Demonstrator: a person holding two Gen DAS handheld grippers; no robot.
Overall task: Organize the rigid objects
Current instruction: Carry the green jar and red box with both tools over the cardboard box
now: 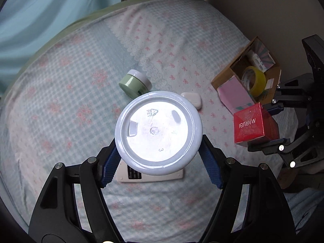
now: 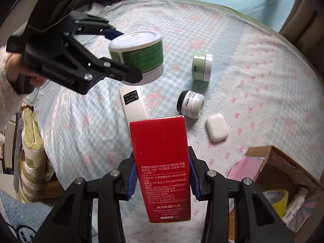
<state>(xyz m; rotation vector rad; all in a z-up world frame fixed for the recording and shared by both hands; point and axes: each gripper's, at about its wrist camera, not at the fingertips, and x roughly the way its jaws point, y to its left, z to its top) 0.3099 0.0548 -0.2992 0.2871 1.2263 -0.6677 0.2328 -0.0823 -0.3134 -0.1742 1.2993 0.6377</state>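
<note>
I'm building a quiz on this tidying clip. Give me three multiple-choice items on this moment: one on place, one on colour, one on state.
1. Where does the yellow tape roll lie?
A. in the cardboard box
B. on the bedspread
C. in a gripper

2. What colour is the carton in the right gripper?
A. blue
B. red
C. green

3. How is the big white jar with the green label?
A. lying on the bed
B. inside the box
C. held off the bed by the left gripper

Answers: 1 A, the roll leans inside the open box beside a pink pack; 2 B, its faces are red with white print; 3 C, blue pads press on both its sides above the bedspread.
</note>
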